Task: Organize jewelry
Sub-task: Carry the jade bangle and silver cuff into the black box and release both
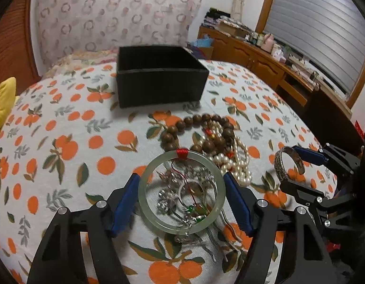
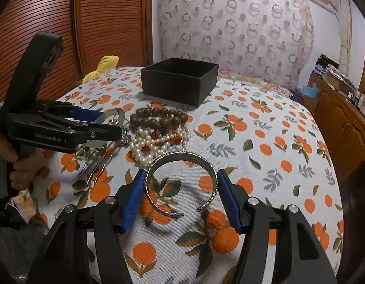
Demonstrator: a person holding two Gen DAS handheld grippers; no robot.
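Right wrist view: orange-print bedspread (image 2: 265, 142), black box (image 2: 180, 80) (wardrobe behind). Right gripper (image 2: 181, 197) clamps silver cuff bangle (image 2: 182, 158). Left gripper (image 1: 182, 201) brackets jade bangle (image 1: 181, 190); contact unclear.

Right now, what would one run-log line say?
left jaws: gripping jade bangle | right jaws: gripping silver cuff | black box: behind beads

Box (image 1: 158, 80) behind beads (image 1: 199, 130) on bedspread (image 1: 64, 142)

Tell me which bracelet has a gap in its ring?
The silver cuff between the right gripper's pads; the jade bangle is a closed circle.
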